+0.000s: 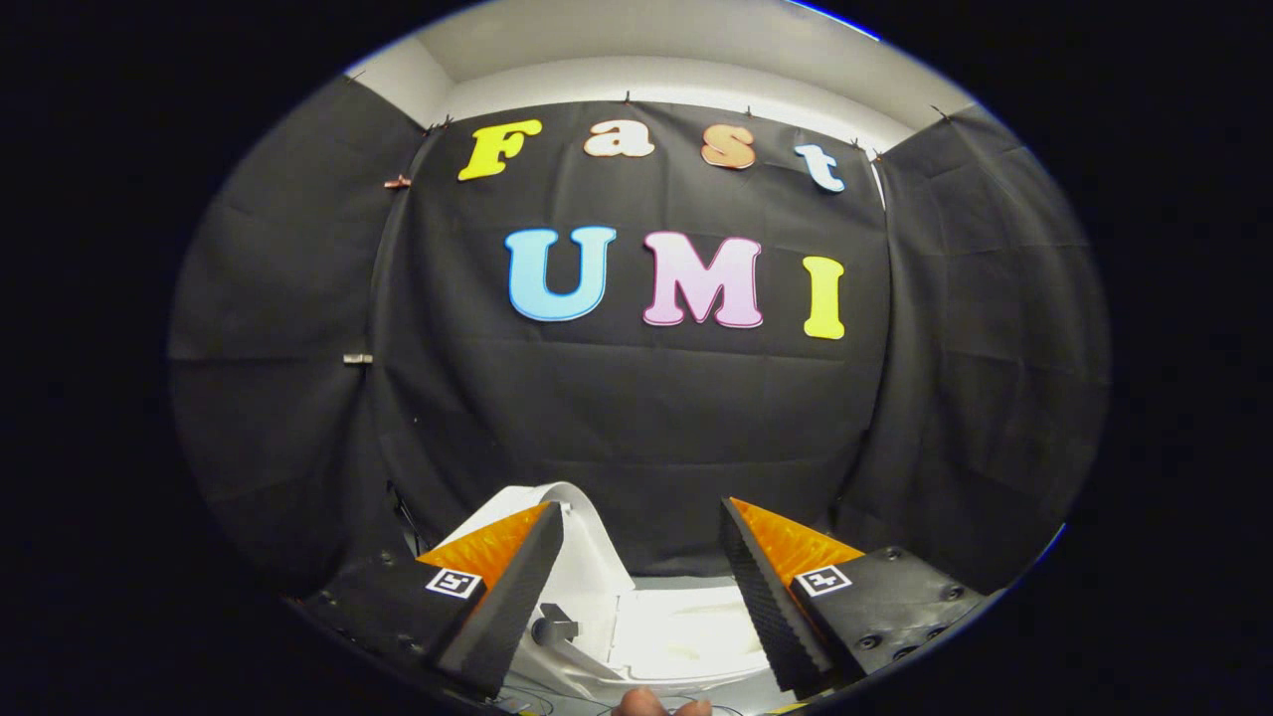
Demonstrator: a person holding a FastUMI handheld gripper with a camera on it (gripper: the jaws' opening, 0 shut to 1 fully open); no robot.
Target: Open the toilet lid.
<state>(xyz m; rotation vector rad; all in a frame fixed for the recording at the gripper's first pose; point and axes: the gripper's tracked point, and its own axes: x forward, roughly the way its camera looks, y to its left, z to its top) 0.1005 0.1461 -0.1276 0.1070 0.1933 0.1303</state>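
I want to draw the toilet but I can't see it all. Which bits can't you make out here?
- Toilet lid: in the gripper view the left finger covers its lower part.
- Toilet bowl: hidden; just a white patch between the open jaws of the gripper, glare washing out detail.
- Small grey fitting: too small to identify.
- Fingertip: cut off by the view's bottom edge.

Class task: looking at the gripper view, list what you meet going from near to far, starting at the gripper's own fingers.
Open gripper fingers, apart and holding nothing → white toilet between and below them → raised white lid by the left finger → black cloth wall.
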